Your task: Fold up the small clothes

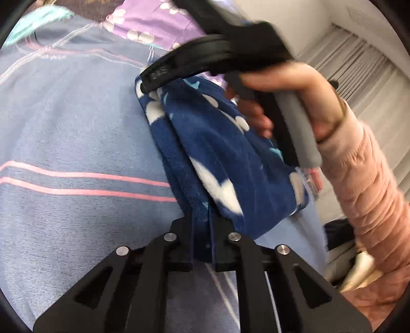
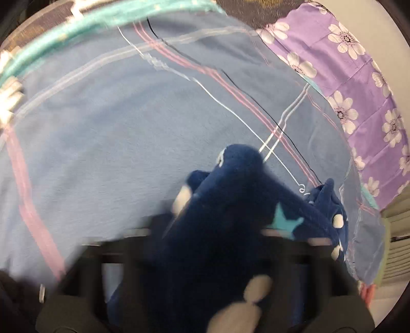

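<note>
A small navy fleece garment (image 1: pixel 217 153) with white shapes and teal stars hangs bunched above a blue bedsheet (image 1: pixel 77 123). My left gripper (image 1: pixel 202 230) is shut on its near edge. My right gripper (image 1: pixel 151 82), held by a hand in a pink sleeve, is shut on the far edge of the garment. In the right wrist view the garment (image 2: pixel 230 205) fills the blurred jaws of the right gripper (image 2: pixel 217 243) and drapes over them.
The bedsheet (image 2: pixel 115 128) has pink, white and black stripes. A purple flowered quilt (image 2: pixel 346 64) lies at its far side and also shows in the left wrist view (image 1: pixel 153 20). A teal-edged cloth (image 2: pixel 77 23) lies at the back. A pale wall and curtain (image 1: pixel 358 64) stand to the right.
</note>
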Motion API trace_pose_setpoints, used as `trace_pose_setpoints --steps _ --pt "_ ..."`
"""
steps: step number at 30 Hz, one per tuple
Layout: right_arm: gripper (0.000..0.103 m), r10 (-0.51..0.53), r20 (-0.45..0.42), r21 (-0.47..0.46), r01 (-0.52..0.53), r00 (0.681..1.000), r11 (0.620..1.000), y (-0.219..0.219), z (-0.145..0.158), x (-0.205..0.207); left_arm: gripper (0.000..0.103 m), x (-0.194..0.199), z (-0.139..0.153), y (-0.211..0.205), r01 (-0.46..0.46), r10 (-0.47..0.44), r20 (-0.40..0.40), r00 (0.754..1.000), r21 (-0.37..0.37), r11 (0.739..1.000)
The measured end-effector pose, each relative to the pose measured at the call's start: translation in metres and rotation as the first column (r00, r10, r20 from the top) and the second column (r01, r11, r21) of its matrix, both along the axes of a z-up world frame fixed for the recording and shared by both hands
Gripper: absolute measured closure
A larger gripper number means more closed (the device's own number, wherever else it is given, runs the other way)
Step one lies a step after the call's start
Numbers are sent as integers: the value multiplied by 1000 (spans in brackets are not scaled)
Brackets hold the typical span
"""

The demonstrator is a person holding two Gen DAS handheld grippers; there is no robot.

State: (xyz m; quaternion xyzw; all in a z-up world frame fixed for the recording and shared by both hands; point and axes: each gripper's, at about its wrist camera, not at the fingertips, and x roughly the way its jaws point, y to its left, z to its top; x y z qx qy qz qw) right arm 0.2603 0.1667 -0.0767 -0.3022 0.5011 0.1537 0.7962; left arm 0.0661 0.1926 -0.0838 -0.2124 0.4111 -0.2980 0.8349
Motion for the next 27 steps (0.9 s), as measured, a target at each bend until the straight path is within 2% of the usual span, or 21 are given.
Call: trace_pose_setpoints --steps 1,3,6,8,9,10,11,14,16,17,18,19,20,21,22,24,27 --pt "88 -29 10 65 28 1000 998 -2 5 7 95 -1 1 -1 -1 1 4 1000 11 1000" --pt "91 -58 29 142 53 998 988 -6 13 16 95 0 -1 2 -2 2 -5 1000 -1 1000" --pt "90 -73 -34 198 78 997 977 -14 10 26 95 4 -9 11 -4 1 -44 999 -68 998" --pt "85 -31 -26 214 36 999 976 -18 15 23 94 3 -11 17 -10 5 -53 999 -96 995" --pt "73 -21 -13 229 23 1000 973 -19 19 20 94 3 -10 19 -15 10 -49 999 -98 995" --pt "55 -20 9 252 17 1000 968 -24 26 16 94 0 -7 21 -24 20 -38 999 -97 995" --pt "50 -26 46 290 12 999 957 -30 37 10 94 -3 -2 25 -41 40 -12 999 -100 994" --pt "50 5 73 334 -29 997 942 -43 53 -11 93 -19 17 38 -69 84 87 993 -160 985" --pt "64 4 53 356 -23 999 934 -56 54 -27 83 -24 27 40 -63 90 133 987 -196 979" --pt "68 0 24 375 -9 1000 927 -62 52 -32 73 -23 29 38 -59 85 139 987 -185 981" --pt "75 -6 -21 405 14 1000 914 -70 48 -38 72 -20 29 32 -53 74 136 988 -153 987" --pt "77 -15 -58 425 38 998 905 -75 43 -41 72 -18 26 25 -46 61 123 991 -118 992" --pt "77 -33 -100 432 73 994 899 -80 32 -43 73 -15 15 13 -28 32 82 996 -39 999" --pt "77 -41 -110 427 85 993 900 -82 22 -42 83 -11 8 1 -20 19 44 999 28 999" --pt "77 -35 -90 418 69 995 906 -81 12 -44 85 -4 3 -8 -20 19 9 1000 82 996" --pt "75 13 -5 396 -10 1000 918 -74 6 -52 90 -7 9 -7 -33 31 22 999 117 993" --pt "73 13 16 396 -18 1000 918 -73 10 -57 91 -18 10 -9 -48 42 37 998 178 983"
